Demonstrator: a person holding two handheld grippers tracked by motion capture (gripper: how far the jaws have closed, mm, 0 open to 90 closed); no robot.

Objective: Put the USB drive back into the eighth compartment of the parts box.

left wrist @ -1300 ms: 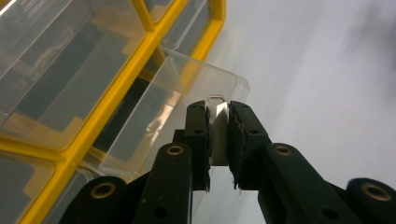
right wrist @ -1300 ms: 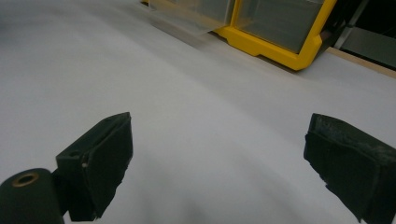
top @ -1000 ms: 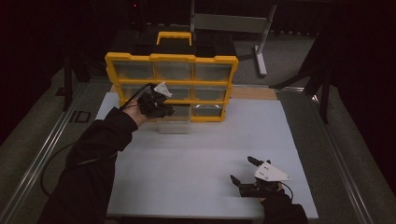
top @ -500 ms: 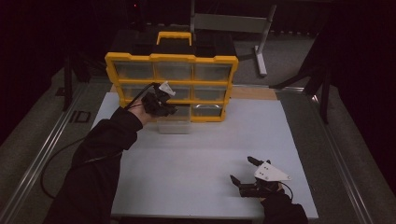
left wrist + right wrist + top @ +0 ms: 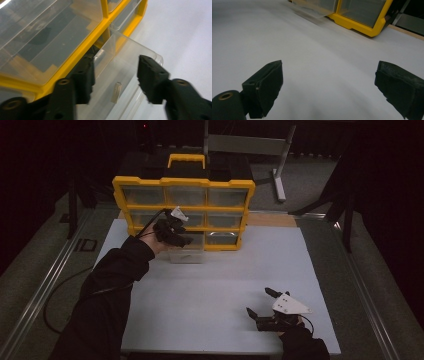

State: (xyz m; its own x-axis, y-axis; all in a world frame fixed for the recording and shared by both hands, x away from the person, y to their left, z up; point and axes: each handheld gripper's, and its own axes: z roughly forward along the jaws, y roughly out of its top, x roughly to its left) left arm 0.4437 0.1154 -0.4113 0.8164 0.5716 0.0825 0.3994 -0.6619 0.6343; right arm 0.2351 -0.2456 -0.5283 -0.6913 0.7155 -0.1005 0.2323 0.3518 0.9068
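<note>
While the right tool (image 5: pixel 265 304) rests wide apart and empty near the front edge of the white surface (image 5: pixel 220 285), the left tool (image 5: pixel 172 231) works at the yellow organizer (image 5: pixel 184 210) standing at the far side. Its jaws stand partly apart around the front wall of a clear drawer (image 5: pixel 125 72), pulled out of the bottom row; whether they touch the wall cannot be told. Thin transparent plastic of this kind is judged light, stiff and slippery, best taken by its front lip. A small pale piece (image 5: pixel 116 92) inside the drawer appears in the left gripper view, whereas the high view gives the drawer's place in the grid. From the right gripper view, the organizer's lower corner (image 5: pixel 362 17) shows well apart.
</note>
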